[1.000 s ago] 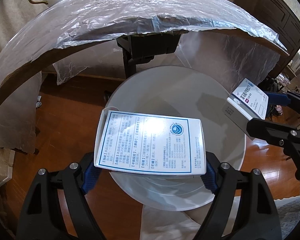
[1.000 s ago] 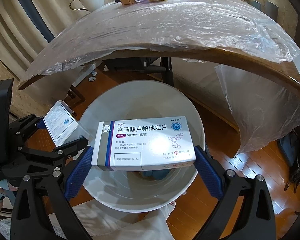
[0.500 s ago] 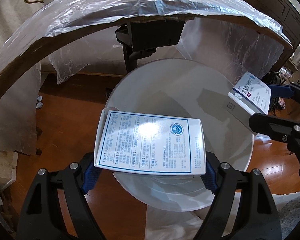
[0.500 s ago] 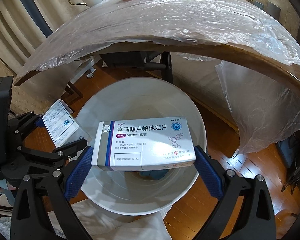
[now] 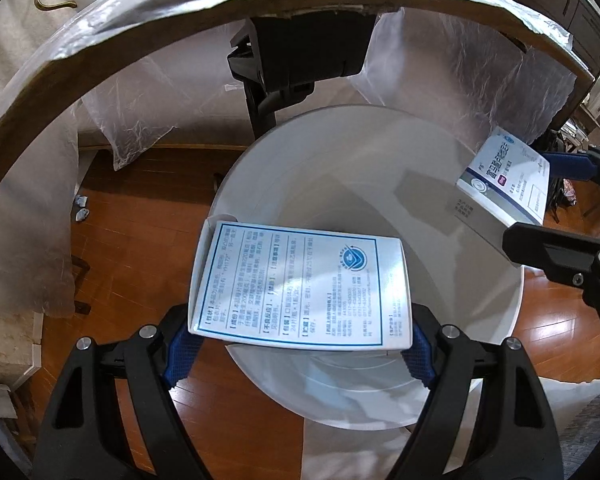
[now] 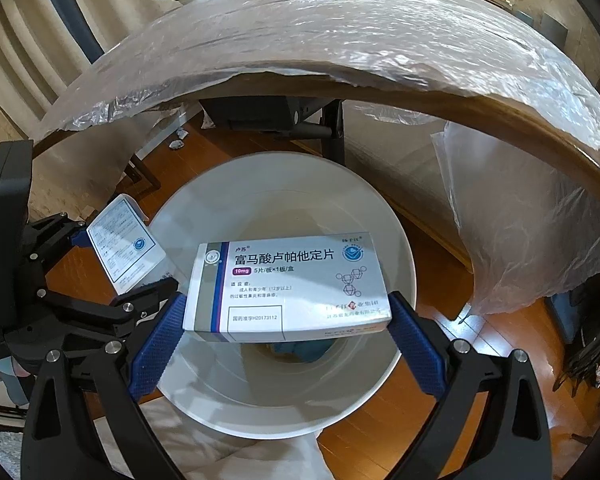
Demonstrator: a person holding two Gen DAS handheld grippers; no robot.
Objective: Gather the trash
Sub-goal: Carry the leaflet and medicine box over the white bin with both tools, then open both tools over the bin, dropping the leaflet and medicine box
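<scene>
Medicine boxes (image 5: 300, 288) (image 6: 288, 286) pinched in left hand-held gripper (image 5: 300, 344) and right hand-held gripper (image 6: 286, 334) over white bin (image 6: 404, 240); release centred above opening, one by one.

My left tool (image 5: 300, 344) clamps a white blue-printed box (image 5: 300, 288) flat; my right tool (image 6: 286, 330) clamps a medicine box (image 6: 288, 284), both above the white bin (image 6: 384, 216).
</scene>
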